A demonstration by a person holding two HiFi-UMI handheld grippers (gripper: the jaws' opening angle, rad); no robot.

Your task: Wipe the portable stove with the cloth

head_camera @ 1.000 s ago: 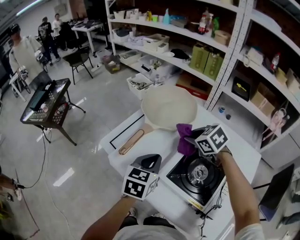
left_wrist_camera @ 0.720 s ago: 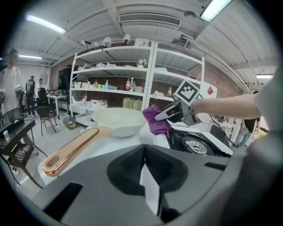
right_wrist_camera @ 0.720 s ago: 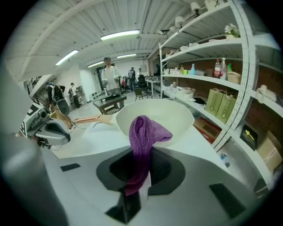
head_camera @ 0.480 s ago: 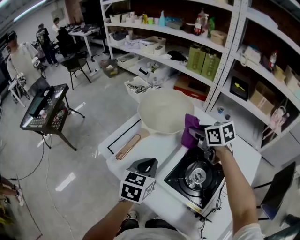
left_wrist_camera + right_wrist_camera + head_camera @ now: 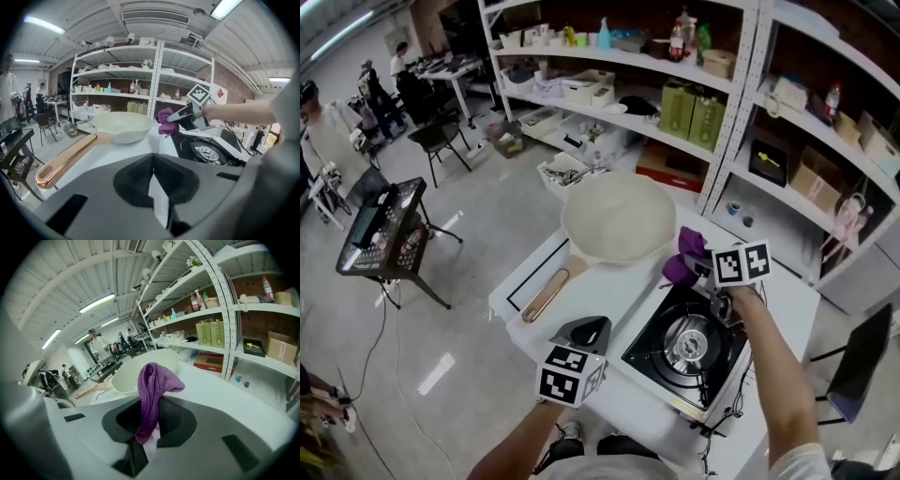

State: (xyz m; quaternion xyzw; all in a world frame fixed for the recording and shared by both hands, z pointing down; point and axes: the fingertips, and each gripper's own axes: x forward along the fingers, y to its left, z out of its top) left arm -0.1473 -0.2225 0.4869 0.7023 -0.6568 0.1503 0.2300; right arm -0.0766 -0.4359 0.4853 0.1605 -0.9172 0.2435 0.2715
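The purple cloth hangs at the far left corner of the portable stove, bunched into a loose fold. We cannot tell whether its lower end touches the stove's black top. In the right gripper view the cloth stands up between the jaws, which are pinched on its lower end, with the rest flopping over to one side. The right gripper reaches in over the stove's far edge, its marker cube sitting just above the stove's far right corner.

The stove rests on a white table, its round burner uncovered in the middle of the top. Seen from the left gripper view, the stove lies to the right with the cloth at its far end.

The left gripper hovers over the table just left of the stove, near its front left corner. Its jaws are pressed together at the tips and grip nothing.

Beyond the stove's far left corner sits a white pan, its long copper-coloured handle stretching away from the stove. Further past the stove run stocked shelves. Well off to the stove's left, a black stand sits on the floor.
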